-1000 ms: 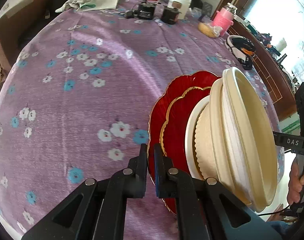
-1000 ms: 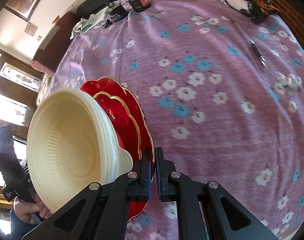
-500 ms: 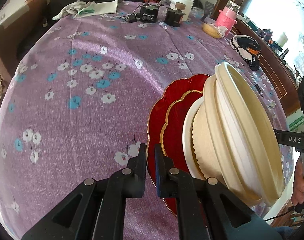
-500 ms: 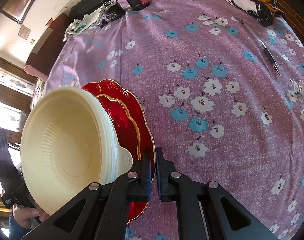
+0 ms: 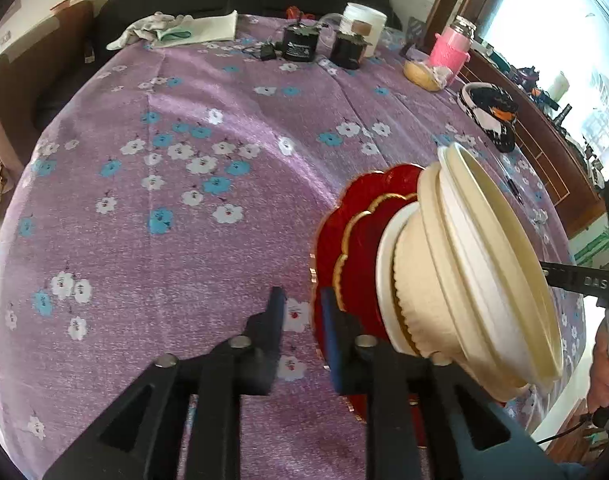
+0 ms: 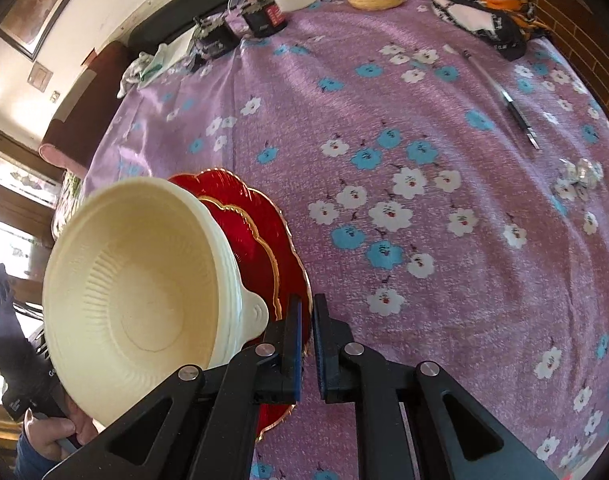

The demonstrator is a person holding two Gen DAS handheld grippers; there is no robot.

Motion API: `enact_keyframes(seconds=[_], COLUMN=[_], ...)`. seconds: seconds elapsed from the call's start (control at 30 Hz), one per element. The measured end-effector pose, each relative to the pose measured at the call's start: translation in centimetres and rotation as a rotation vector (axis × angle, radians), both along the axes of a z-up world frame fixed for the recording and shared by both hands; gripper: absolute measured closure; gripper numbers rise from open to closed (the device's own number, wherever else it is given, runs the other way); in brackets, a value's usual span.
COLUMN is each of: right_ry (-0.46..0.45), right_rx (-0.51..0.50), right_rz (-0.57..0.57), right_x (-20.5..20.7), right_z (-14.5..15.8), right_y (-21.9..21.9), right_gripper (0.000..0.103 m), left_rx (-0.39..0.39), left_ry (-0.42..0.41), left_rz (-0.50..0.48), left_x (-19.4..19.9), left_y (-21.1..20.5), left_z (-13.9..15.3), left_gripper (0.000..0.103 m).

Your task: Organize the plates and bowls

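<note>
Left wrist view: the left tool (image 5: 300,312) has its fingers apart, and the scalloped rim of the large red plate (image 5: 328,236) lies in the gap, just beside the right finger; contact cannot be confirmed. A smaller red plate with gold edging (image 5: 358,248) lies on the large one, followed by a white plate (image 5: 382,264) and nested cream bowls (image 5: 476,264). The whole stack sits on the purple flowered desk (image 5: 184,240), near its front edge.

Right wrist view: the right tool (image 6: 307,320) has its fingers close together with only a narrow gap, and the edge of the large red plate (image 6: 294,272) sits at that gap; whether the fingers grip it cannot be determined. The cream bowls (image 6: 144,280) open toward this camera at left.

At the far side of the desk stand two dark jars (image 5: 324,42), a white container (image 5: 362,24) and a pink bottle (image 5: 450,46). A pen (image 6: 512,104) lies on the cloth at right.
</note>
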State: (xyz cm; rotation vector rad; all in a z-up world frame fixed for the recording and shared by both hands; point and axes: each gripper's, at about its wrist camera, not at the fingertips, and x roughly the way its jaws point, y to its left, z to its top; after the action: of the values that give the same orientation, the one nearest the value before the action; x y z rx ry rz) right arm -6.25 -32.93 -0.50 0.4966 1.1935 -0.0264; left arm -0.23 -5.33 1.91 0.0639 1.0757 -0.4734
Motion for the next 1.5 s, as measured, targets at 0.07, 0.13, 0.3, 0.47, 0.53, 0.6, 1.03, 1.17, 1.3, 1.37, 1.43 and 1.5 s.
enact_keyframes(seconds=[0.07, 0.13, 0.3, 0.47, 0.53, 0.6, 1.03, 1.17, 1.3, 1.37, 1.43, 1.5], right_ry=[-0.016, -0.031, -0.048, -0.053, -0.051, -0.05, -0.116, -0.143, -0.171, -0.191, -0.216, -0.249], right_rx=[-0.006, -0.025, -0.034, -0.026, -0.031, -0.03, -0.101, -0.094, -0.086, -0.083, -0.093, -0.116], right_rz=[-0.01, -0.024, -0.094, -0.156, -0.161, -0.162, -0.037, 0.03, 0.067, 0.086, 0.11, 0.14], right_x=[-0.7, -1.6, -4.0, -6.1, -6.8, -7.4, -9.0, -9.1, -9.4, -9.6, -9.8, -10.0], right_z=[0.6, 1.4, 2.7, 3.4, 3.6, 3.7, 4.9, 5.2, 5.6, 5.9, 6.4, 6.9], right_y=[-0.3, -0.5, -1.2, -1.2, -0.8, -0.4, 1.2, 1.7, 1.5, 1.4, 1.7, 2.2], right_gripper=[0.095, 0.095, 0.095, 0.095, 0.095, 0.095, 0.077, 0.071, 0.07, 0.069, 0.066, 0.059], left_rx=[-0.003, -0.002, -0.002, 0.001, -0.004, 0.002, 0.075, 0.11, 0.139, 0.124, 0.123, 0.162], left_ry=[-0.013, -0.034, -0.082, -0.105, -0.108, -0.117, -0.242, -0.288, -0.287, -0.306, -0.315, -0.33], left_rz=[-0.001, 0.008, 0.004, 0.002, 0.003, 0.002, 0.117, 0.136, 0.136, 0.13, 0.132, 0.131], left_x=[-0.1, -0.3, -0.8, -1.3, -1.5, -1.9, -7.0, -8.5, -9.6, -10.4, -11.0, -11.6], left_y=[0.4, 0.9, 1.9, 2.3, 2.4, 2.4, 2.4, 1.5, 0.7, 0.5, 0.3, -0.5], left_z=[0.3, 0.6, 1.5, 1.6, 1.5, 1.5, 3.9, 5.1, 6.7, 7.6, 8.1, 8.5], left_gripper=[0.073, 0.066, 0.063, 0.061, 0.061, 0.06, 0.012, 0.009, 0.003, 0.002, 0.0, 0.0])
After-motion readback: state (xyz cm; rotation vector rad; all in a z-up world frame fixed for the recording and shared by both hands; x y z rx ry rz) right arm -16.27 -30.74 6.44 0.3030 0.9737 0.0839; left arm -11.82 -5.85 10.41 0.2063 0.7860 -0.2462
